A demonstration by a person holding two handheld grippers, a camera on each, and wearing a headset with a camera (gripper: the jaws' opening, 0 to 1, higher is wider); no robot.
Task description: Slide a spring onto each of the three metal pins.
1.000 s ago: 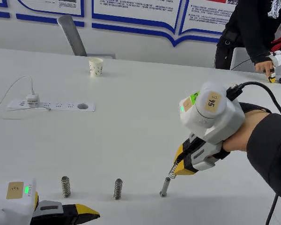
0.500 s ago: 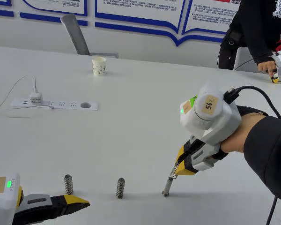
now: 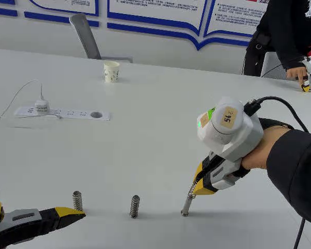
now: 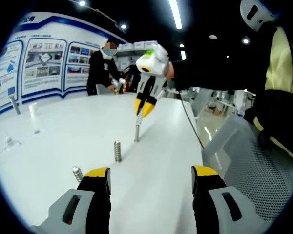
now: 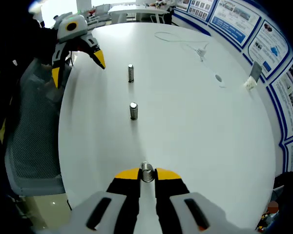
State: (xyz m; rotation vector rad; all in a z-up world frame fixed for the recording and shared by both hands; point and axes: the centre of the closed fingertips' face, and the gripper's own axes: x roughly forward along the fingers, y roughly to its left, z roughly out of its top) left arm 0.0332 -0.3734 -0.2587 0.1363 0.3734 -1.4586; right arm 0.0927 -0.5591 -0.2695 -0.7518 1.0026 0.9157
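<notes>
Three metal pins stand in a row near the front of the white table. The left pin and the middle pin each carry a spring. My right gripper is shut on a third spring, held tilted with its lower end at the top of the bare right pin. In the right gripper view the spring sits pinched between the yellow tips. My left gripper hovers low at the front left, open and holding nothing, with its jaws wide apart in the left gripper view.
A power strip with a plugged cable lies at the left. A paper cup stands further back, and a chair back rises behind the table. A person in black stands at the far right.
My left gripper has drawn back to the left, away from the left pin. The right gripper has dipped slightly, bringing the spring closer onto the right pin.
</notes>
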